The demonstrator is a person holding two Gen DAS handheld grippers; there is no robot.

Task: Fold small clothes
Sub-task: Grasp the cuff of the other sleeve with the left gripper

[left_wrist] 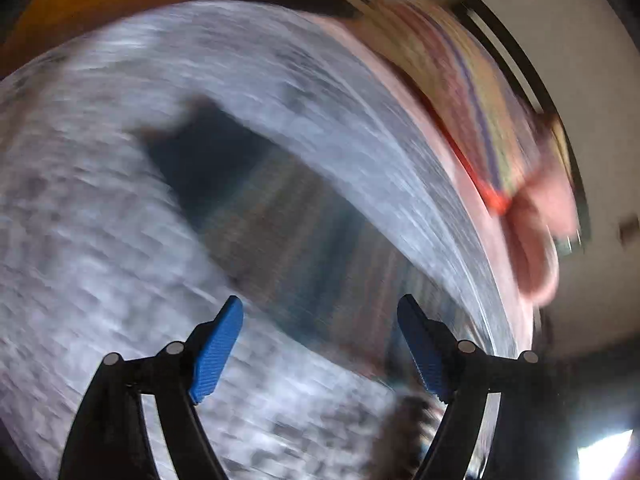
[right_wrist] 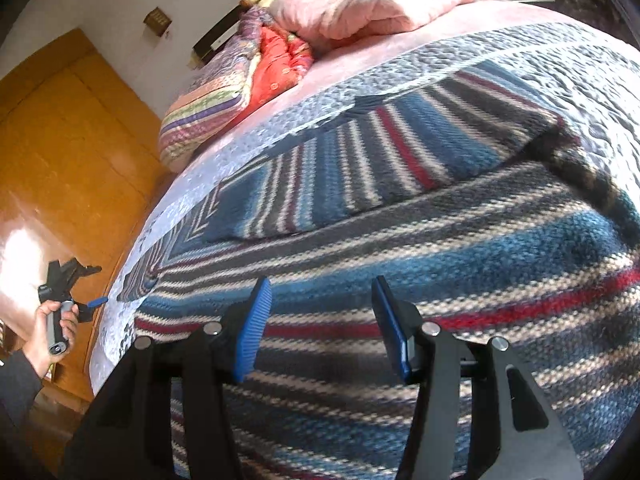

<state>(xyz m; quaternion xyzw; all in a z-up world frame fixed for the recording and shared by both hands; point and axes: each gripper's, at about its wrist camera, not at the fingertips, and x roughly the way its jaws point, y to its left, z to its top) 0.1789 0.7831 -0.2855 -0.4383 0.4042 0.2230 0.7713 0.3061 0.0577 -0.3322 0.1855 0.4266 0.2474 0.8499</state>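
Both claws gape wide and empty, right gripper [right_wrist: 322, 328] poised over the blue-striped knitted sweater [right_wrist: 400, 216] spread flat for folding, left gripper [left_wrist: 320, 344] off its edge.

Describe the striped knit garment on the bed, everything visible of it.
The striped knit garment looks like thick wool, banded in blue, grey, cream and red. It lies spread on the pale quilted bedspread, with one part folded over the rest, its stripes running crosswise to those below. One dark pointed end reaches the bed's edge. The right gripper hangs open above it, gripping nothing; whether it touches is unclear. In the blurred left wrist view the garment is only a dark smear.
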